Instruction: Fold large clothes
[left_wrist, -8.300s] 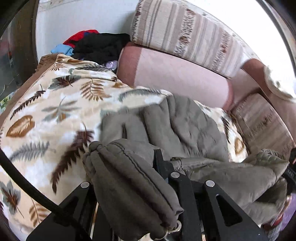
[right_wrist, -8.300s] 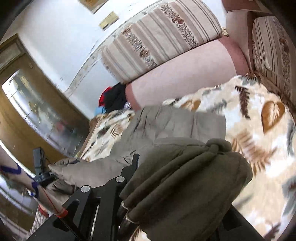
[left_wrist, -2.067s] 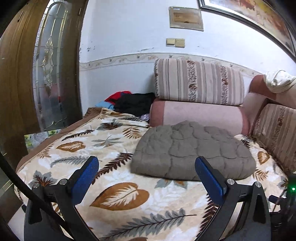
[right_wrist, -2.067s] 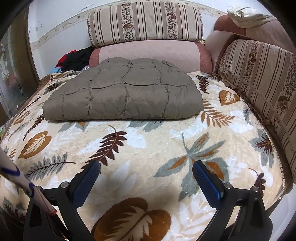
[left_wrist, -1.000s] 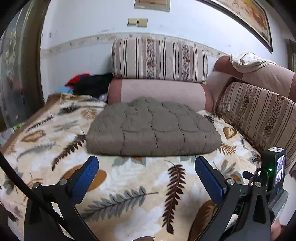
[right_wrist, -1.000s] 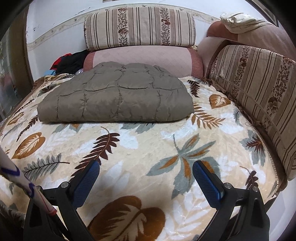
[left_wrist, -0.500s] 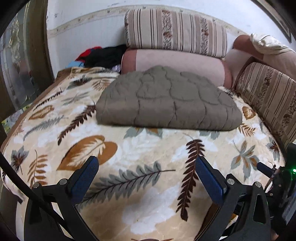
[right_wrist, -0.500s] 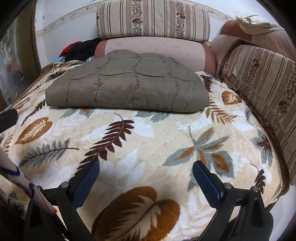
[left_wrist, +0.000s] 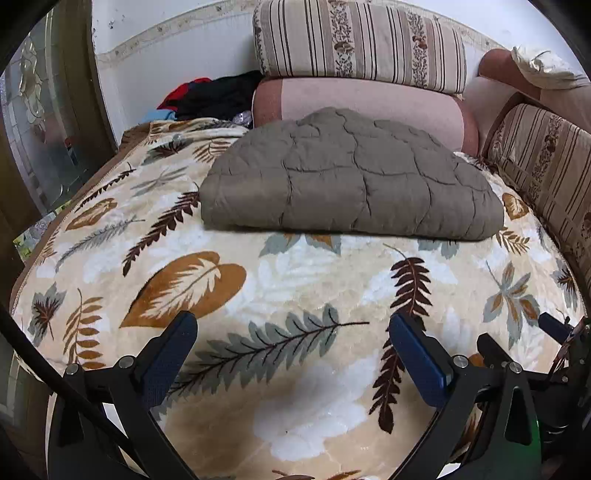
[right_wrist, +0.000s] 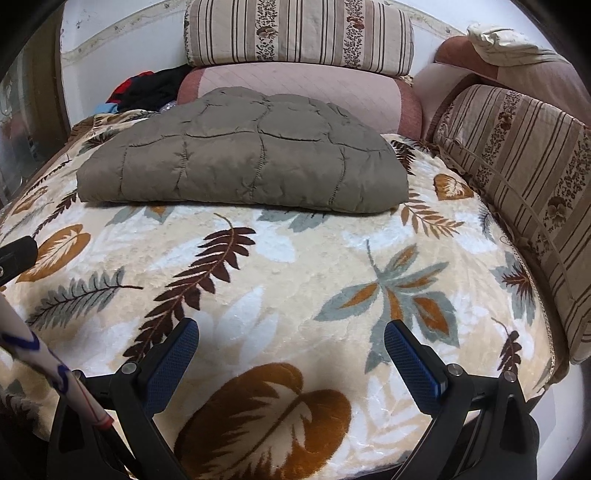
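Folded quilted jacket (left_wrist: 351, 173) (right_wrist: 243, 162) flat at the far end of the leaf-print blanket (left_wrist: 295, 295) (right_wrist: 295, 277), against the pink bolster (left_wrist: 362, 103) (right_wrist: 295, 92), well apart from both sets of jaws. Left gripper (left_wrist: 291, 347) over the near blanket, jaws spread wide, holding nothing, touching nothing. Right gripper (right_wrist: 290, 347) likewise: jaws wide apart, empty, above bare blanket. Striped cushions (left_wrist: 358, 40) (right_wrist: 295, 31) behind; dark clothes (left_wrist: 218, 98) heaped in the far left corner.
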